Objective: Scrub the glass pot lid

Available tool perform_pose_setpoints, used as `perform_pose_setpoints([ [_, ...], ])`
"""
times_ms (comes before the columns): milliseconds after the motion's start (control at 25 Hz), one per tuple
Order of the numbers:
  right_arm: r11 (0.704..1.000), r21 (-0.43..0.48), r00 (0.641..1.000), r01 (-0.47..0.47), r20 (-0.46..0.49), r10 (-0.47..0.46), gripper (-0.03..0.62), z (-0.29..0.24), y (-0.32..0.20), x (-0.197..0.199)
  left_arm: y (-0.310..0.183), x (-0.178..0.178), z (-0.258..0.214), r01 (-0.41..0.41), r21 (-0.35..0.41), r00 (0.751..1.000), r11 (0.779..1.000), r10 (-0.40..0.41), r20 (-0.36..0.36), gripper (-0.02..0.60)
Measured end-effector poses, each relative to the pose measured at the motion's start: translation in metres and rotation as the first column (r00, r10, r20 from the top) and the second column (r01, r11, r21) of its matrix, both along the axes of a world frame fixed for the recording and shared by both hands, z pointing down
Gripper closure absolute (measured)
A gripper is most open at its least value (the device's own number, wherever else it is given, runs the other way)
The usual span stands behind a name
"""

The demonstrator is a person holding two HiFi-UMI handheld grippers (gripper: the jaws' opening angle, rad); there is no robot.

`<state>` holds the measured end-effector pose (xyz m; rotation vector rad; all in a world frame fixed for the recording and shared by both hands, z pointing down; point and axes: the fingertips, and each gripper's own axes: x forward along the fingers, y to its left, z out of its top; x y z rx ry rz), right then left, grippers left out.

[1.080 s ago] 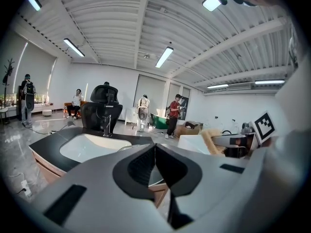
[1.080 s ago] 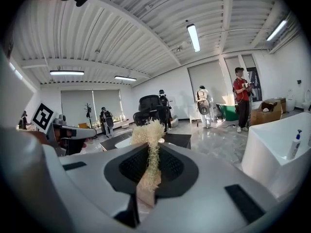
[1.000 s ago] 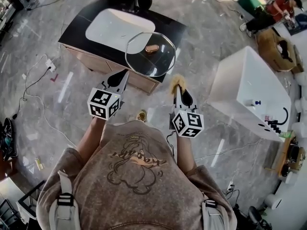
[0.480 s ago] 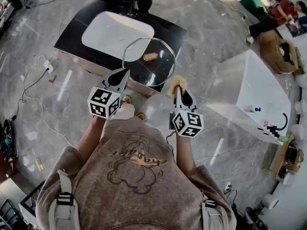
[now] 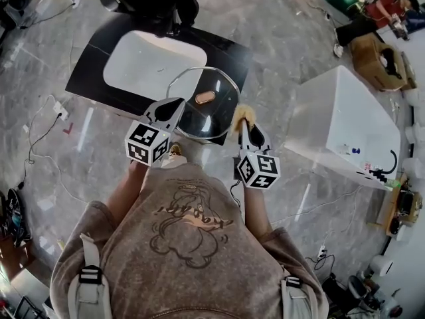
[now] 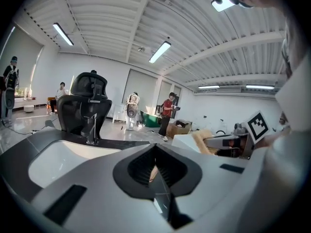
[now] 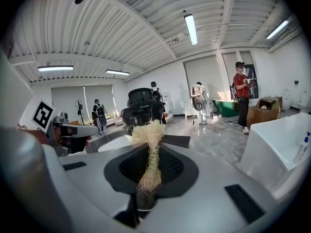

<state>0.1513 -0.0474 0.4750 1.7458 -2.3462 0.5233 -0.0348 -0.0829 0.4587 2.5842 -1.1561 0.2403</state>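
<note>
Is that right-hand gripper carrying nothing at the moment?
No, the right gripper has its jaws shut on a straw-coloured fibrous scrubber, whose tuft sticks out past their tips.

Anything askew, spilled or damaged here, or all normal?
Nothing stands out. The left gripper is shut on the rim of the glass pot lid over the sink counter; the right gripper is shut on a fibrous scrubber beside it. No spill or breakage shows.

Lid (image 5: 207,115) overhangs counter (image 5: 234,52) edge; floor (image 5: 272,72) beside white box (image 5: 345,111) free.
</note>
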Motion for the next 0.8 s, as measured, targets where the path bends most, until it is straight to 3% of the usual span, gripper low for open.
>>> perform_pose_setpoints([
  [400, 0.998, -0.017, 0.998, -0.052, -0.026, 0.052, 0.546, -0.001, -0.031, -0.008, -0.032, 0.008, 0.011, -0.132, -0.015, 0.99, 0.991, 0.132, 0.05, 0.565],
  [680, 0.998, -0.017, 0.998, -0.06, -0.02, 0.059, 0.546, -0.002, -0.043, -0.012, -0.042, 0.011, 0.01, -0.153, 0.001, 0.987, 0.988, 0.153, 0.041, 0.562],
  [720, 0.998, -0.017, 0.998, -0.056, -0.018, 0.056, 0.546, -0.002, -0.045, -0.012, -0.045, 0.013, 0.007, -0.157, 0.01, 0.987, 0.987, 0.157, 0.032, 0.514],
  [800, 0.999, -0.019, 0.999, -0.048, -0.016, 0.048, 0.546, -0.002, -0.05, -0.012, -0.05, 0.018, 0.005, -0.16, 0.02, 0.987, 0.987, 0.159, 0.018, 0.334],
])
